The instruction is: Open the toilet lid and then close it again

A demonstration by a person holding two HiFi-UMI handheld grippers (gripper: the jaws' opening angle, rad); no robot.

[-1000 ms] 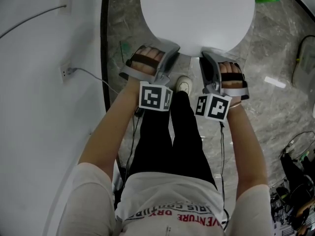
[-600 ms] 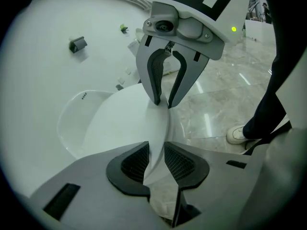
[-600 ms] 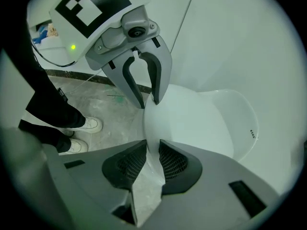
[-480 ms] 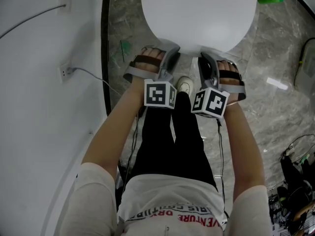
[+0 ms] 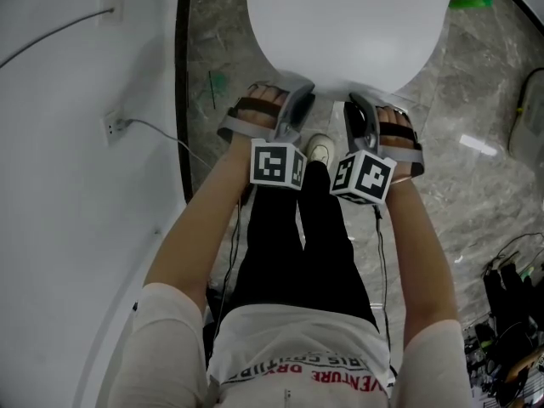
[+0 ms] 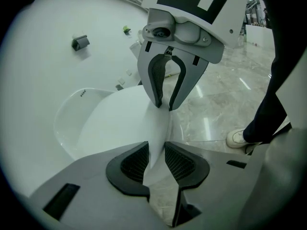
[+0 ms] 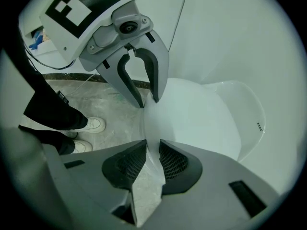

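Head view: the glossy white oval plastic toilet lid [image 5: 344, 24] lies flat, its near rim meeting the left gripper [image 5: 299, 93] and the right gripper [image 5: 355, 100]. Left gripper view: the ribbed black pads [image 6: 134, 161] have just been opening and straddle the thin, rounded rim loosely. Right gripper view: the jaws are clamped on that same rim.

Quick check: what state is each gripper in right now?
Left hand-held gripper: open, jaws have just been opening, lid edge between them.
Right hand-held gripper: shut on the lid edge.
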